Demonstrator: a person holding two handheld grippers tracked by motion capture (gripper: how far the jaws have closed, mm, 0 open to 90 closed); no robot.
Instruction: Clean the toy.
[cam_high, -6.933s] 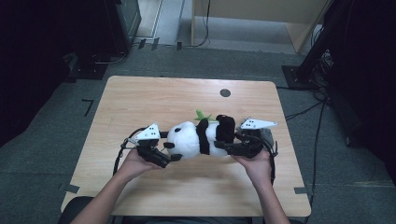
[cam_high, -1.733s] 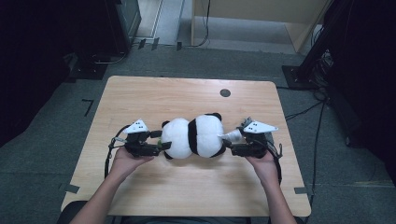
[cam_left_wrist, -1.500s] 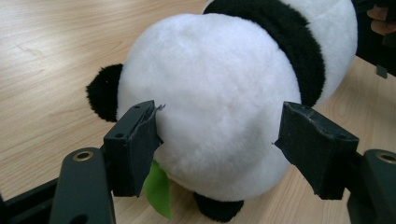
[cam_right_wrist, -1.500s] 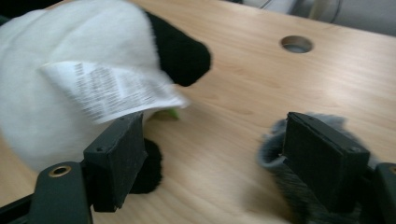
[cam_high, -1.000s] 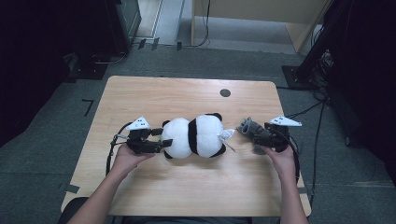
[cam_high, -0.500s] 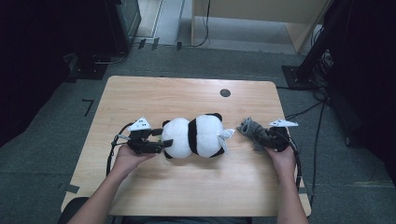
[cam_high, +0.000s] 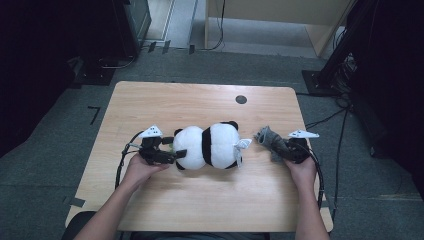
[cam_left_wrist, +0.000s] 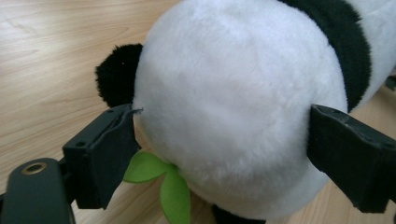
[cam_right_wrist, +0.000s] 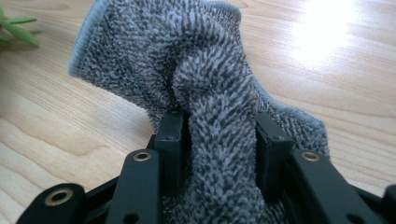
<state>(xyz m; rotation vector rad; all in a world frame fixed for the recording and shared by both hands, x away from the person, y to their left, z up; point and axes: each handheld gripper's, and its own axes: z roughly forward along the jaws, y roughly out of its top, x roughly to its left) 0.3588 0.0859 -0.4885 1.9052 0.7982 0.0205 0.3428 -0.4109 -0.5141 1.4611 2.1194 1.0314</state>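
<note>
Panda plush lay mid-table, head toward the left gripper, whose jaws had just widened & stood either side of the head, left pad apart from the fur, so released. Right gripper had just been closing, clenched on a bunched grey terry cloth right of the panda. Both prob. light, soft, squashy, not fragile; cloth limp, best pinched at a fold; panda best taken across head or body.

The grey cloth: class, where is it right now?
In the high view the grey cloth lies on the table's right side, pinched in the right gripper, just right of the panda.
</note>
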